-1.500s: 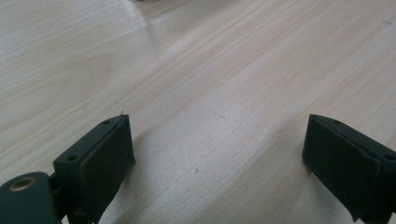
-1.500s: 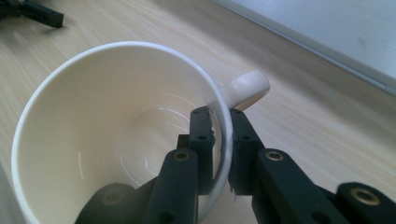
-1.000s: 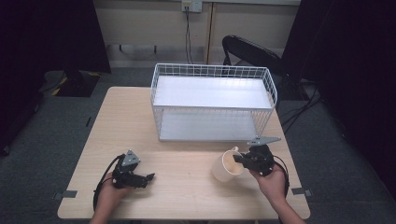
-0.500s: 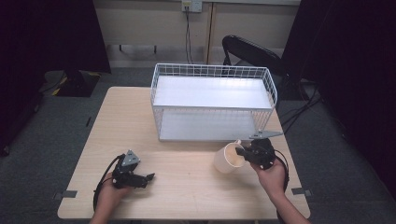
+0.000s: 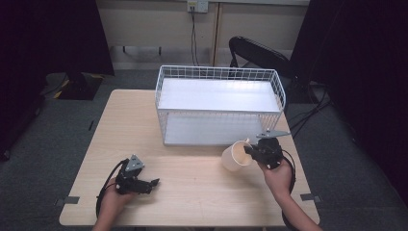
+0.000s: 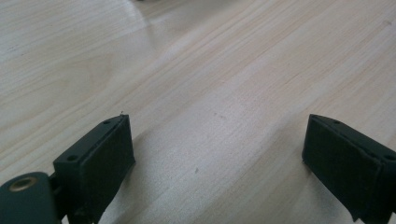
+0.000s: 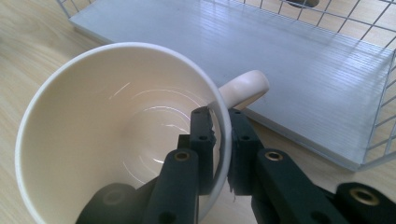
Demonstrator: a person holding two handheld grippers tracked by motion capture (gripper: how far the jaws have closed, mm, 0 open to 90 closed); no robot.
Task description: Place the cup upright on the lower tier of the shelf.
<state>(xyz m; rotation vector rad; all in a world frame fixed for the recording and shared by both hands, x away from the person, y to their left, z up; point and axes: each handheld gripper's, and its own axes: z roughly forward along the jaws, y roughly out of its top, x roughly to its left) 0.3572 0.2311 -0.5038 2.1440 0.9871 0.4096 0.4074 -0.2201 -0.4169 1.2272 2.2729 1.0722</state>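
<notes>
Cream-coloured glazed ceramic mug [image 5: 235, 156], held off the pale wooden table [image 5: 202, 187] by the right gripper [image 5: 251, 151] near the table's right front part, just in front of the white wire basket rack [image 5: 219, 106]. In the right gripper view the mug [image 7: 121, 126] is tipped so that its open mouth faces the camera. The right gripper [image 7: 219, 140] has its two black jaws drawn almost together on the rim wall: one jaw lies inside the bowl, the other outside, with the thin wall pinched between the pads. The curved handle [image 7: 245, 86] projects just beyond the jaw tips, on the side toward the rack's grey lower shelf [image 7: 299, 70]. In the high view the mug sits at the left of the gripper body, its mouth turned up and toward the person, and the person's right hand [image 5: 276, 175] grips the tool from behind.

Left gripper [image 5: 153, 183], resting low over the front left part of the table, well apart from the mug. In the left gripper view its jaws stand wide apart, with bare wood grain [image 6: 219, 112] between the left gripper's pads [image 6: 112, 158] and nothing held.
</notes>
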